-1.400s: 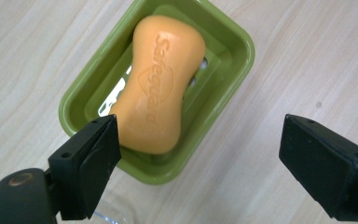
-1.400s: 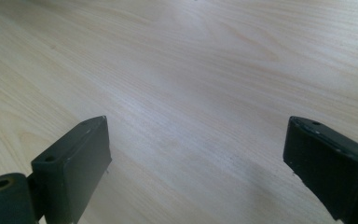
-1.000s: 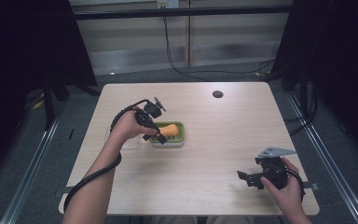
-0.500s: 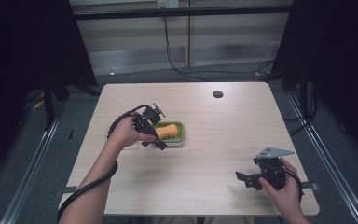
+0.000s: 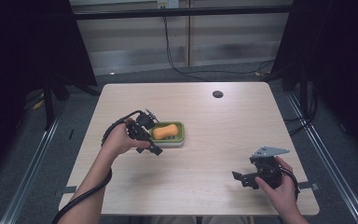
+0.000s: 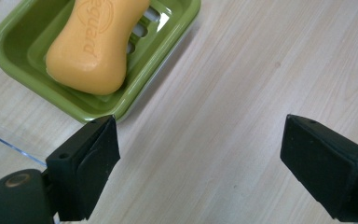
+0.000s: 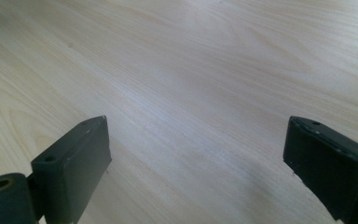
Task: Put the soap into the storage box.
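Observation:
An orange soap bar [image 5: 164,131] lies in a green soap dish [image 5: 181,138] left of the table's middle. My left gripper [image 5: 150,135] hovers at the dish's left end, open, nothing between its jaws. In the left gripper view the soap bar [image 6: 93,46] and the dish [image 6: 2,44] lie beyond the left jaw, and the left gripper [image 6: 198,135] spans bare wood. My right gripper [image 5: 244,178] is held low near the table's front right, open and empty. In the right gripper view the right gripper [image 7: 196,126] frames plain tabletop.
The light wooden table [image 5: 223,126] has a small black round cap [image 5: 217,94] at its far middle. A black cable [image 5: 81,200] trails from the left gripper along the forearm. Dark floor and metal rails surround the table.
The left hand has drawn back from over the soap dish, toward the left and the near side. Its jaws stay wide. The right hand has kept still.

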### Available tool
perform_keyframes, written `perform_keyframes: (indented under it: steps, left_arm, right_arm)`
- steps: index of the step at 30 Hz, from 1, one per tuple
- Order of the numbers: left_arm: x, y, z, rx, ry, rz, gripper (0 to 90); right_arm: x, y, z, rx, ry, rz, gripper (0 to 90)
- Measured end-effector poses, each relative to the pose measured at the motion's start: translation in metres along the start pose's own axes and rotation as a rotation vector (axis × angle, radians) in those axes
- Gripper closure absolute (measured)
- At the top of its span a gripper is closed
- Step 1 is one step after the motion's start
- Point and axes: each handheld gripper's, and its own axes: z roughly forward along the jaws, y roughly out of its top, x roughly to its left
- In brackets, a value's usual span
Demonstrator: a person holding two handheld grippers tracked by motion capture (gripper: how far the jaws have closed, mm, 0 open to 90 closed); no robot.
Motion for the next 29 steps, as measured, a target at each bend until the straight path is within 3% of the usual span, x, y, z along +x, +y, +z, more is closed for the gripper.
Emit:
perform_keyframes:
  steps: [4, 5, 6, 10, 13, 14, 15, 17, 18, 22, 29]
  left_arm:
    - [-0.003, -0.003, 0.003, 0.005, -0.002, -0.015, 11.3]
    - [-0.002, -0.004, 0.003, 0.021, -0.008, 0.007, 11.3]
    - [-0.004, -0.006, 0.005, -0.012, -0.011, -0.027, 11.2]
    - [-0.004, -0.010, 0.008, 0.000, -0.012, -0.001, 11.2]
    - [-0.006, -0.015, 0.012, -0.015, -0.013, -0.024, 11.2]
    - [-0.005, -0.016, 0.013, -0.010, -0.016, -0.011, 11.1]
    - [-0.007, -0.017, 0.015, -0.033, -0.024, -0.042, 11.1]
    - [-0.006, -0.020, 0.017, -0.023, -0.021, -0.016, 11.1]
    - [-0.008, -0.021, 0.019, -0.036, -0.020, -0.037, 11.1]
    - [-0.008, -0.025, 0.027, -0.037, -0.033, -0.039, 11.1]
    - [-0.009, -0.025, 0.031, -0.067, -0.004, -0.049, 11.2]
  right_arm:
    - [0.001, 0.001, 0.001, 0.002, 0.000, 0.001, 7.2]
    - [0.001, 0.001, 0.001, 0.002, 0.003, -0.004, 7.2]
    - [0.001, 0.002, 0.002, 0.001, 0.002, -0.003, 7.1]
    - [0.002, 0.002, 0.002, 0.004, 0.003, -0.004, 7.2]
    - [0.002, 0.003, 0.003, 0.003, 0.005, -0.008, 7.2]
    - [0.002, 0.003, 0.003, 0.002, 0.005, -0.010, 7.2]
    - [0.002, 0.003, 0.003, 0.002, 0.007, -0.011, 7.2]
    - [0.002, 0.003, 0.002, 0.001, 0.006, -0.009, 7.2]
    - [0.002, 0.003, 0.002, 0.000, 0.007, -0.009, 7.1]
    - [0.002, 0.003, 0.003, -0.001, 0.010, -0.012, 7.2]
    - [0.001, 0.002, 0.002, 0.004, 0.005, -0.007, 7.2]
